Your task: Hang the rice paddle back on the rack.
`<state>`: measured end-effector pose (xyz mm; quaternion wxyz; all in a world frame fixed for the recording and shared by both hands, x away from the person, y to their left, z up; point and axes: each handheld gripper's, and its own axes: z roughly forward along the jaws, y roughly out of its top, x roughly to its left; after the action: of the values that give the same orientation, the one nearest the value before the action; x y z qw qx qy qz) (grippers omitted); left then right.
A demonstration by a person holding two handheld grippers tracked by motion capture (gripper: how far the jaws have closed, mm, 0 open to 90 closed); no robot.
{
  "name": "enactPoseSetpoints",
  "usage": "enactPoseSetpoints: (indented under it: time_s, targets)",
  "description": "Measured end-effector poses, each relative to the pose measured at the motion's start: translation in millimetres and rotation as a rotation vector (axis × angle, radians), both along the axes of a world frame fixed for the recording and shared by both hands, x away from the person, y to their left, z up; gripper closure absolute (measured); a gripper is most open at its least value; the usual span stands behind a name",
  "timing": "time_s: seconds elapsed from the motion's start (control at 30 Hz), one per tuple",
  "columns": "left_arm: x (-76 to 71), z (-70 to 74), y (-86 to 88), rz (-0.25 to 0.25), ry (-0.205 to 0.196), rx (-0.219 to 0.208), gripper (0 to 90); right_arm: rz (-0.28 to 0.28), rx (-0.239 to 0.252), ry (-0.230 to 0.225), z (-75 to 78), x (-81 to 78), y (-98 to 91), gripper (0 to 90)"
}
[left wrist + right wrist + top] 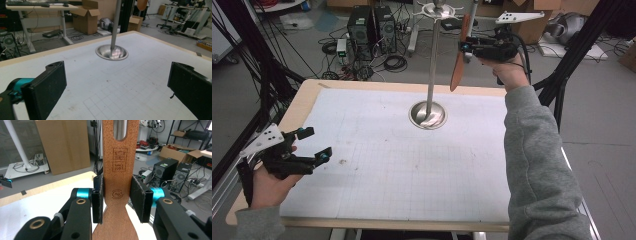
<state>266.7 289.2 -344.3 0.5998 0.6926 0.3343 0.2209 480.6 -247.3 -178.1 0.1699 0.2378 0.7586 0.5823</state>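
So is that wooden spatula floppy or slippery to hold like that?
Probably stiff: the wooden spatula stays straight in the right tongs. Likely light, being thin, slotted wood. Its matte grain against the pads suggests little slipping.

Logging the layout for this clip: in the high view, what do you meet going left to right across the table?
Left tool with open jaws → metal stand's round base and its pole → wooden spatula → right tool gripping it.

On and over one table (362, 200) there are two grippers, left (314, 145) and right (467, 47), one wooden spatula (458, 65) and one metal stand (430, 75) with one round base (428, 115).
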Motion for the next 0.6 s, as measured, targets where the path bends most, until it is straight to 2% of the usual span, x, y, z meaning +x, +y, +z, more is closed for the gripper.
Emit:
enactPoseSetpoints:
  time_s: [0.23,0.6]
  targets:
    - [-3.9,2.9,10.9,0.027,-0.010,-0.016,2.6,0.004,0.004,0.000,0.4,3.3,2.8,64.7]
    - [-3.9,1.7,10.7,0.025,-0.007,-0.013,2.6,0.008,0.004,-0.005,2.3,4.7,9.0,64.7]
